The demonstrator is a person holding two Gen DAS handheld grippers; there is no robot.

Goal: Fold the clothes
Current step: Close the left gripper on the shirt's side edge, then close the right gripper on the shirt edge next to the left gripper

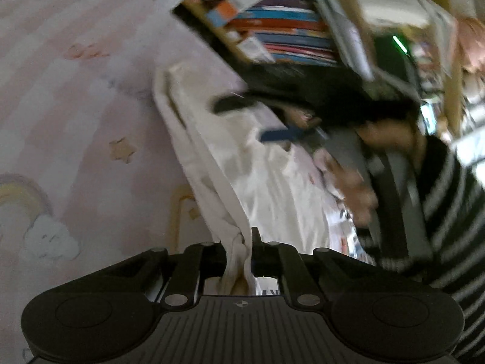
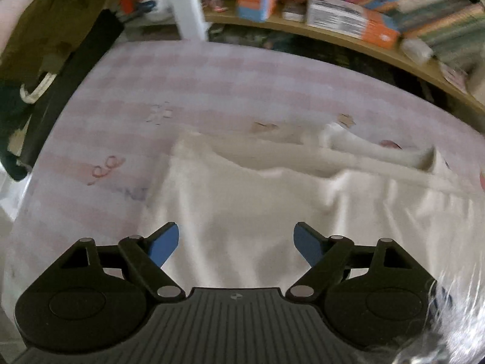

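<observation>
A white garment (image 1: 266,182) lies spread on a pink striped bedsheet (image 1: 75,106). My left gripper (image 1: 239,251) is shut on a bunched edge of this garment, and the cloth runs taut from the jaws up and away. In the left wrist view the right gripper (image 1: 263,121) hovers over the garment's far part, its blue pads apart, held by a person's hand (image 1: 354,194) in a striped sleeve. In the right wrist view my right gripper (image 2: 236,244) stands open above the white garment (image 2: 272,212), nothing between its blue fingertips (image 2: 163,245). A thick hem (image 2: 376,151) lies at the far right.
A low wooden shelf (image 2: 348,36) with books and boxes runs along the bed's far side. Dark clothing and a bag (image 2: 51,60) hang at the left edge of the bed. The sheet (image 2: 151,91) is printed with stars, clouds and a rainbow.
</observation>
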